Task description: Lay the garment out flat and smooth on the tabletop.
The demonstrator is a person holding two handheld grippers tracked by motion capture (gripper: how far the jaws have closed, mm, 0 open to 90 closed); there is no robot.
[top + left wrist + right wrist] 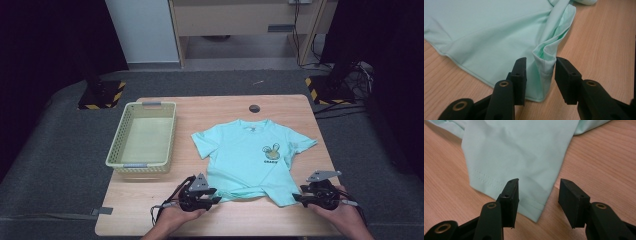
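Note:
A mint-green T-shirt (pixel 247 152) with a small rabbit print lies face up on the wooden table (pixel 165 215), its bottom hem rumpled toward me. My left gripper (pixel 216 197) is open at the hem's left corner; a bunched fold of the T-shirt (pixel 545 56) stands between its jaws, with a small gap to one jaw. My right gripper (pixel 296 197) is open at the hem's right corner. There the T-shirt (pixel 524 157) lies flat, its stitched corner reaching into the gap between the jaws (pixel 537 195).
A pale yellow-green plastic basket (pixel 116 155) stands empty on the table's left half. A round cable grommet (pixel 254 108) sits near the far edge. Bare wood lies along the front edge between my hands.

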